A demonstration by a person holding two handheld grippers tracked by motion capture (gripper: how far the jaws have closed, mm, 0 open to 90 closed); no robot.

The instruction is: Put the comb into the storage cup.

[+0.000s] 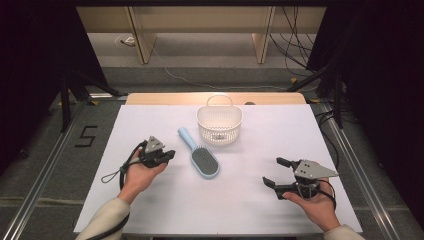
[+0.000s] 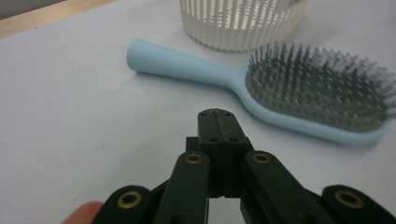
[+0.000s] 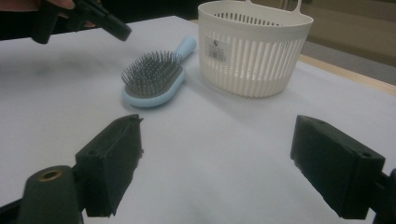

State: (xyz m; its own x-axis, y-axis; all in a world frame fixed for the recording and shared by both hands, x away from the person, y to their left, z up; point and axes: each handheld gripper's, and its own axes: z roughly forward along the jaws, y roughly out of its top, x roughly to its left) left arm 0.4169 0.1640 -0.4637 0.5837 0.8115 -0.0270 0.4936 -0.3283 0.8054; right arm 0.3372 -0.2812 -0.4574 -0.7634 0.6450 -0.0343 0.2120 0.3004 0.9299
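A light blue hairbrush lies bristles up on the white table cover, its handle toward the far left; it also appears as the hairbrush and hairbrush. Behind it stands a white slatted basket, seen too as the basket and basket. My left gripper hovers left of the brush, jaws pressed together and empty, its tip pointing at the brush handle. My right gripper sits at the right front, jaws wide apart with nothing between them.
The white cover spans a wooden table whose far edge shows behind the basket. Metal rails run along both sides. Cables lie on the floor beyond. The left gripper appears at the top left of the right gripper view.
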